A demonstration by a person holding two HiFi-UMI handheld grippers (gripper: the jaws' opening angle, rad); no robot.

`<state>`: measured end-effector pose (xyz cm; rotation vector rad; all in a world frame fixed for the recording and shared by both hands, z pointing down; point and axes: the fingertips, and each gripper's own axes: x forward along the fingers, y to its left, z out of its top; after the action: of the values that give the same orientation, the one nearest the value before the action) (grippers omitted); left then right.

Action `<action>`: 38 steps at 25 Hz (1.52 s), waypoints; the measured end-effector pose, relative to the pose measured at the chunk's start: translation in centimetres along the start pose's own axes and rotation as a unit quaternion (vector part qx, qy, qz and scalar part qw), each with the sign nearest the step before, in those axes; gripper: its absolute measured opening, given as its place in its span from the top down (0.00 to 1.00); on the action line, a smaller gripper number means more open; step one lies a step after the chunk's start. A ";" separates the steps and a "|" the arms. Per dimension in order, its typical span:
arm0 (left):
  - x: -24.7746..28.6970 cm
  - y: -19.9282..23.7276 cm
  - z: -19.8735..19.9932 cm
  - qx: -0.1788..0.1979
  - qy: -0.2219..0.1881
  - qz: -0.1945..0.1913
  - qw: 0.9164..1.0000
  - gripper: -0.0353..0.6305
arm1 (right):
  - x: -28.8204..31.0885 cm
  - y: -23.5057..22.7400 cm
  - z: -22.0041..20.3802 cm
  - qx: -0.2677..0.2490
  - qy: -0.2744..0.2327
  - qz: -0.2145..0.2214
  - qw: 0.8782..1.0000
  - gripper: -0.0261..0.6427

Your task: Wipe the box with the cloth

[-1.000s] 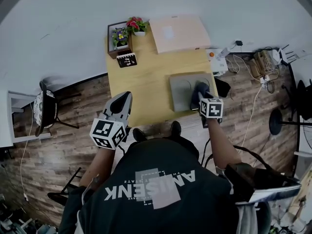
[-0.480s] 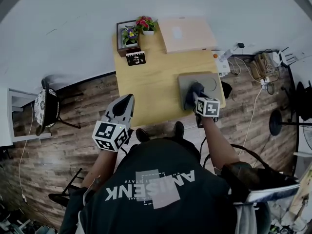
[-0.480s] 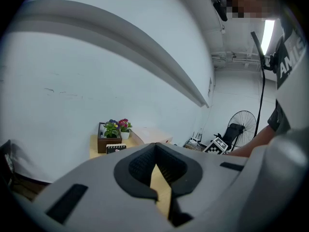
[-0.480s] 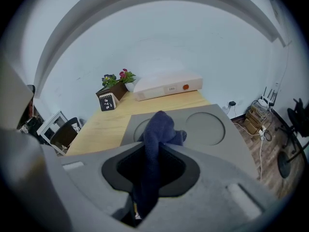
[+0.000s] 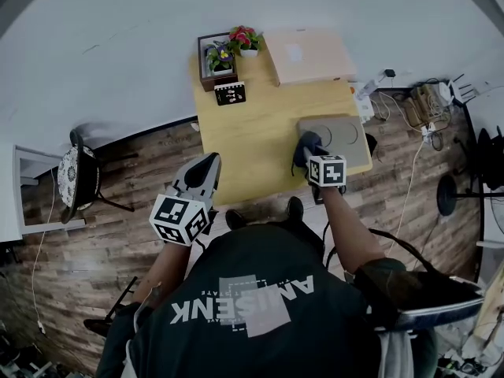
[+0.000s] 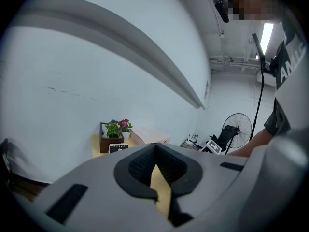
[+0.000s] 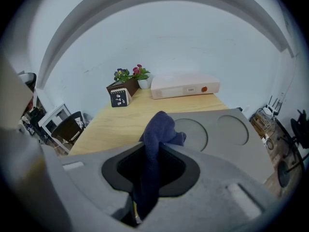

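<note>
A flat grey box [image 5: 342, 136] with two round recesses lies at the front right of the wooden table [image 5: 252, 128]. My right gripper [image 5: 306, 151] is shut on a dark blue cloth [image 5: 309, 142], which rests at the box's left edge. In the right gripper view the cloth [image 7: 157, 139] hangs bunched between the jaws of the right gripper [image 7: 150, 167], with the box [image 7: 222, 132] just beyond. My left gripper [image 5: 208, 166] hovers off the table's front left corner, shut and empty. In its own view the left gripper [image 6: 155, 175] shows its jaws closed.
A pale flat case [image 5: 311, 53] lies at the table's back. Beside it stand a wooden planter with flowers [image 5: 216, 60], a small flower pot [image 5: 246, 41] and a black card [image 5: 229, 93]. A chair [image 5: 75, 176] stands at left; cables [image 5: 417, 101] clutter the floor at right.
My right gripper has dragged the cloth leftward across the box, from its right half to its left edge. The left gripper has held its place.
</note>
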<state>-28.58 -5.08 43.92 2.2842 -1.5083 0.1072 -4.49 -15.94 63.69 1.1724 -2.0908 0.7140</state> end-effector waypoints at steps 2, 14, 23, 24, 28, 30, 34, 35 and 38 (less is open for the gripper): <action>-0.2 0.1 0.5 -0.001 -0.006 -0.005 1.000 0.95 | 0.5 0.9 0.3 0.004 0.002 0.007 1.000 0.86; 3.4 -2.5 2.5 -0.003 -0.024 0.001 1.000 0.95 | -3.4 -4.9 4.7 0.011 -0.048 0.044 0.998 0.86; 8.2 -5.6 3.1 0.007 -0.018 0.027 0.999 0.95 | -4.2 -18.2 7.3 0.017 -0.048 -0.026 0.998 0.86; 8.6 -5.8 3.0 0.008 -0.016 0.030 0.999 0.95 | -4.0 -19.4 7.3 0.019 -0.045 -0.033 0.998 0.86; 10.3 -6.2 2.8 0.003 -0.014 0.044 0.999 0.95 | -3.2 -22.7 6.7 0.018 -0.025 -0.057 0.998 0.86; 10.9 -6.5 2.9 0.005 -0.013 0.047 0.999 0.95 | -2.5 -23.1 6.2 0.013 -0.016 -0.052 0.998 0.86; 11.6 -6.2 2.9 0.012 -0.004 0.052 0.999 0.95 | -1.3 -23.2 5.5 -0.001 -0.004 -0.049 0.999 0.86; 11.7 -5.9 2.9 0.013 -0.001 0.054 0.998 0.95 | -1.0 -23.0 5.4 -0.008 -0.002 -0.050 0.999 0.86; 11.6 -5.1 2.9 0.012 0.004 0.057 0.998 0.95 | -0.4 -22.5 5.3 -0.045 0.016 -0.063 0.997 0.86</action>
<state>-19.66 -14.44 43.07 2.2127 -1.6413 0.1687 14.05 -29.75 63.33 1.2225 -1.9816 0.5718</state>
